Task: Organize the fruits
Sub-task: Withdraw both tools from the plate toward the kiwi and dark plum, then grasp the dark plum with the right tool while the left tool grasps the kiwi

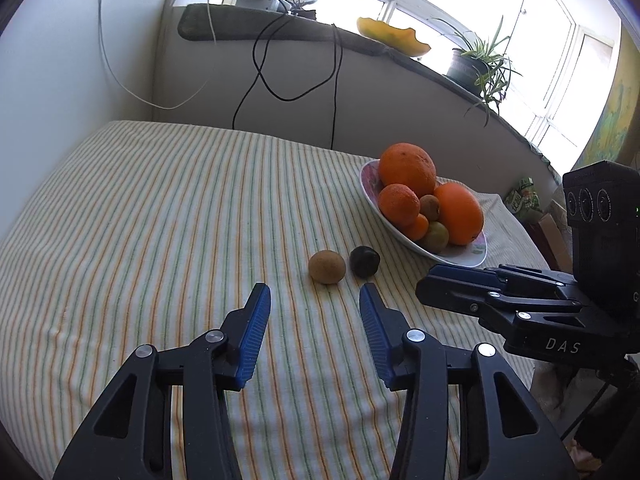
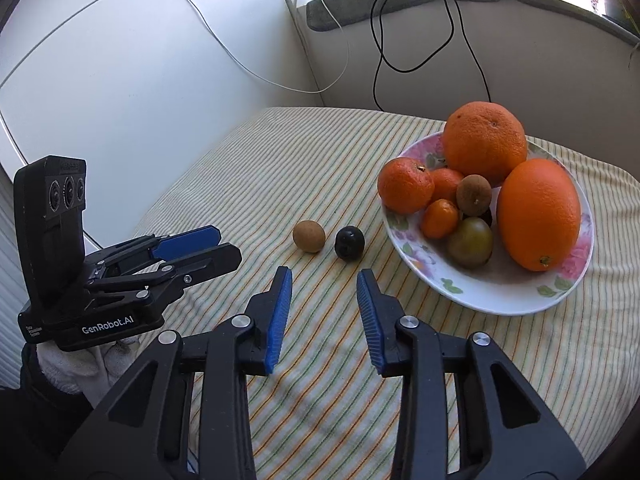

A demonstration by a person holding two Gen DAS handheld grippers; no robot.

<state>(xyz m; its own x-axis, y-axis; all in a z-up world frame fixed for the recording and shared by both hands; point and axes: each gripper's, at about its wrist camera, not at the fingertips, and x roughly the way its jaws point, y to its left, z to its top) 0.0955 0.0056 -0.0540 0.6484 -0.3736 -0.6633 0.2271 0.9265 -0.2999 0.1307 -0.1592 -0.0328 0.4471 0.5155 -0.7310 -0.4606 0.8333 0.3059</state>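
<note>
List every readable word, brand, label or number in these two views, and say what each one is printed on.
"DAS": on the black base of the right claw, left wrist view.
"GenRobot.AI": on the black base of the left claw, right wrist view.
Small white lines beside "GenRobot.AI": too small to read.
Green packet beyond the table's far edge: print blurred, unreadable.
Nothing else carries text.
</note>
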